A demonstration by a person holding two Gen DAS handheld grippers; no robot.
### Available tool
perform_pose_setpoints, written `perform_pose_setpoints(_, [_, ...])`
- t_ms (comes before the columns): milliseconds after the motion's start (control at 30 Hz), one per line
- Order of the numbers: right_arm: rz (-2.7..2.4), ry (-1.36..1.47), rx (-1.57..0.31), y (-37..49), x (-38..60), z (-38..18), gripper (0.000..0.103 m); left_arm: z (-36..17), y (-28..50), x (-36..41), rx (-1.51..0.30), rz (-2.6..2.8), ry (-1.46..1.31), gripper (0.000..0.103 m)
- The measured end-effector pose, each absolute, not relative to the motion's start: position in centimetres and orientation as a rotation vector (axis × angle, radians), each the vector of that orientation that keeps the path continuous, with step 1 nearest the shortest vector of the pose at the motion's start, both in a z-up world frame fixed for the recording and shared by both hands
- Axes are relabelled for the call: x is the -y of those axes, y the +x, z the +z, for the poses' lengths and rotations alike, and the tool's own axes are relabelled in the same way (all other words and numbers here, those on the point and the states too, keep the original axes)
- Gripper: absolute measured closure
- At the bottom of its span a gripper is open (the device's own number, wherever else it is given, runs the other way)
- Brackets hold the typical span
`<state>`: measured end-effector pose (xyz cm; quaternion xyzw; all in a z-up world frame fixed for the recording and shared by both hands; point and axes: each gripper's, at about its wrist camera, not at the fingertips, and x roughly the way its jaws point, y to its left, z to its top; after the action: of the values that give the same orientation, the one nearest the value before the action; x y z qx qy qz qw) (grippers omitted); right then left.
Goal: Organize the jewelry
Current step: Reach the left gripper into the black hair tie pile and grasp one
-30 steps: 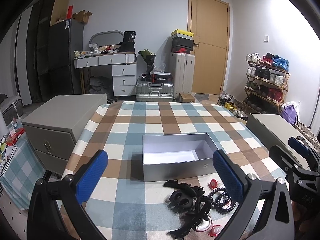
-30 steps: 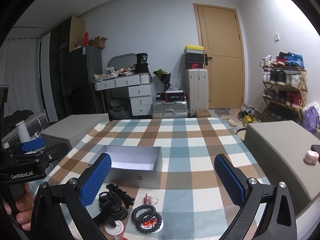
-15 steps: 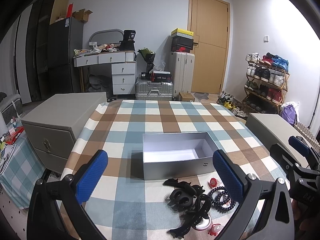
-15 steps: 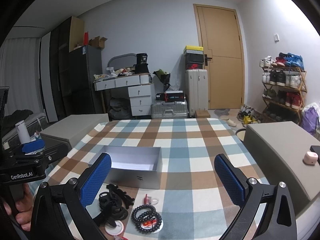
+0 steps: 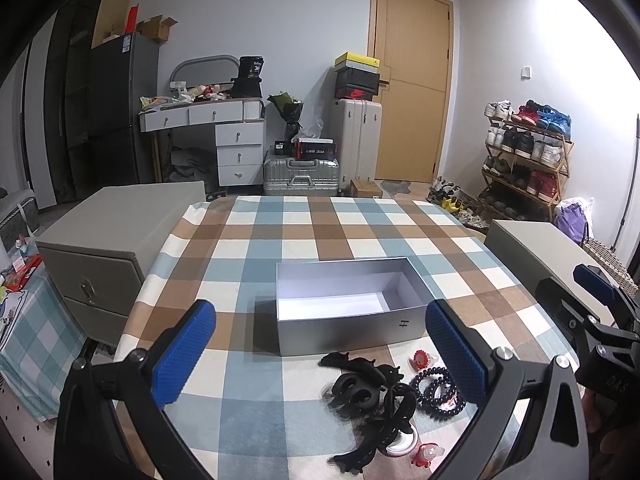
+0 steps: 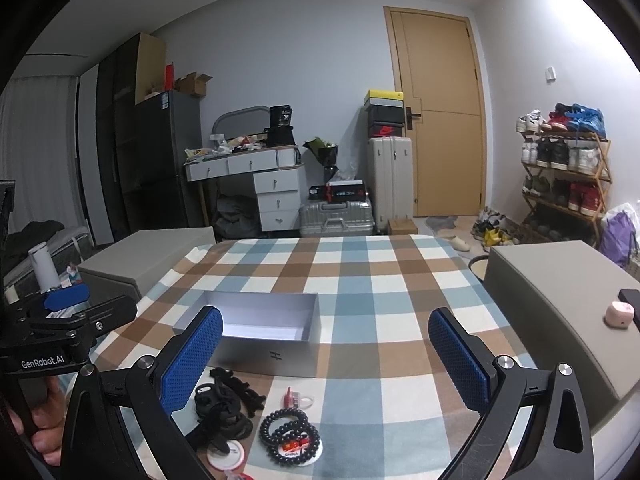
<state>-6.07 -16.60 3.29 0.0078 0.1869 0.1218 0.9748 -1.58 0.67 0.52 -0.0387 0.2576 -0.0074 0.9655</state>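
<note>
An open, empty silver box [image 5: 344, 304] sits on the checked tablecloth [image 5: 280, 240]; it also shows in the right wrist view [image 6: 264, 332]. In front of it lies a heap of black hair clips [image 5: 372, 396] [image 6: 224, 404], dark bead bracelets [image 5: 438, 392] [image 6: 290, 432] on a round badge, and small red trinkets [image 5: 420, 358] [image 6: 292, 398]. My left gripper [image 5: 320, 356] is open and empty, held above the table just before the heap. My right gripper [image 6: 326, 360] is open and empty, to the right of the left one, above the near edge.
Grey cabinets stand at the table's left [image 5: 108, 236] and right [image 6: 560, 292]; a pink object [image 6: 619, 315] lies on the right one. Behind are a drawer desk [image 5: 224, 140], suitcases [image 5: 300, 176], a door [image 5: 408, 88] and a shoe rack [image 5: 524, 160].
Both grippers stay open and almost still. The left wrist view has crept slightly forward and down towards the box and heap.
</note>
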Motion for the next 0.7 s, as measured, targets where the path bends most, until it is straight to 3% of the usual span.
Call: perform_pose_setpoints(700, [0.217,0.030,-0.435,-5.9,17.8,1.3,0.000,-5.3,-2.1,0.2,-0.769,-0.288,-0.138,0.002])
